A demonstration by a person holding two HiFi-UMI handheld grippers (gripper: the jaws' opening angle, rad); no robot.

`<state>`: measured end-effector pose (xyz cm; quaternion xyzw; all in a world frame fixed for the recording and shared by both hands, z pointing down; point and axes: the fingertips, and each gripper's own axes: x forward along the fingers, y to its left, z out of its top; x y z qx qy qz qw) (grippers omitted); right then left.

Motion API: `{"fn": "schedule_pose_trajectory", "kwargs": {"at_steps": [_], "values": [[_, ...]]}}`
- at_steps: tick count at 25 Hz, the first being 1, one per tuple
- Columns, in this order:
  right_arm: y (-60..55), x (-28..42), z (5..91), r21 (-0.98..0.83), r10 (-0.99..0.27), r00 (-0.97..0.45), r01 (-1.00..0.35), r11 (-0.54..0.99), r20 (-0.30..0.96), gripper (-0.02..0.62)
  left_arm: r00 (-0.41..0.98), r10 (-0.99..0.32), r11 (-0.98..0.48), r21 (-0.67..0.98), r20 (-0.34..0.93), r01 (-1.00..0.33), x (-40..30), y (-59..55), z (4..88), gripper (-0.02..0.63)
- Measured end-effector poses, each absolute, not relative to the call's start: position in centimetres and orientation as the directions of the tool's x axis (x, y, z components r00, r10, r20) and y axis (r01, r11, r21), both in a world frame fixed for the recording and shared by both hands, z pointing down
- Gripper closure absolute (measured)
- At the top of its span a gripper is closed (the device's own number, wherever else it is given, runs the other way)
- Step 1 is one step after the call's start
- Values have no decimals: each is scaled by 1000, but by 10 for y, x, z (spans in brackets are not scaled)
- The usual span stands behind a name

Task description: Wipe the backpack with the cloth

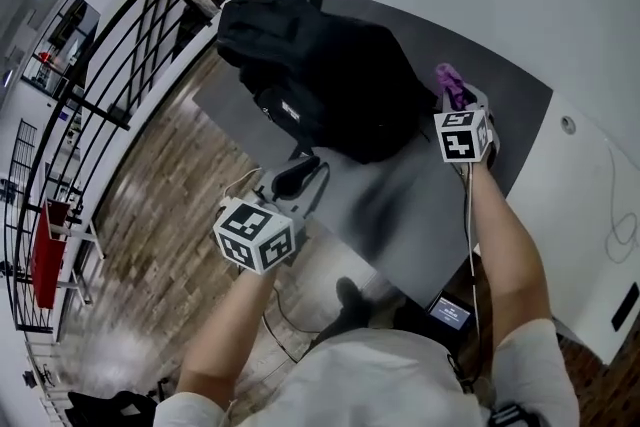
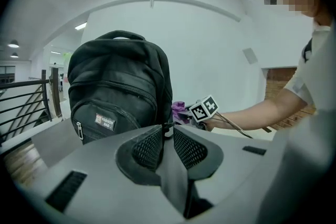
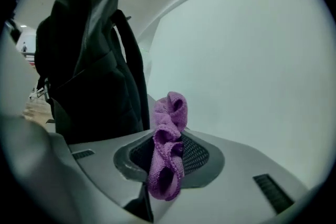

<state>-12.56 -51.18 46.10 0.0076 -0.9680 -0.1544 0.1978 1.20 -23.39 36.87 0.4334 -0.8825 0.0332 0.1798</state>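
The backpack stands on the tabletop. Right of it is the right gripper, the cloth between its fingers; the left gripper is before it (at the tabletop's near edge).

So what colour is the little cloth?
Purple. The cloth shows best in the right gripper view.

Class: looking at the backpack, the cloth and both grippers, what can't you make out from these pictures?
- Label on the backpack: left gripper view, print too small to read.
- Cloth held by the right gripper: right gripper view, its lower end hidden between the jaws.
- Dark bit at the tips of the left gripper: left gripper view, strap or backpack edge, unclear.
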Motion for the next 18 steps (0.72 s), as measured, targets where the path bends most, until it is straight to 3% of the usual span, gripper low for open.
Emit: {"fn": "schedule_pose_trajectory", "kwargs": {"at_steps": [3, 9, 18], "values": [[-512, -138, 462, 313, -70, -925, 54, 948, 372, 494, -558, -747, 626, 103, 360, -773, 7, -232, 377, 555], [-452, -163, 459, 404, 77, -942, 213, 890, 328, 494, -519, -754, 606, 122, 402, -786, 1, -246, 395, 555], [-397, -127, 499, 415, 208, -915, 348, 840, 347, 494, -484, -765, 583, 139, 425, -801, -4, -254, 409, 555]]}}
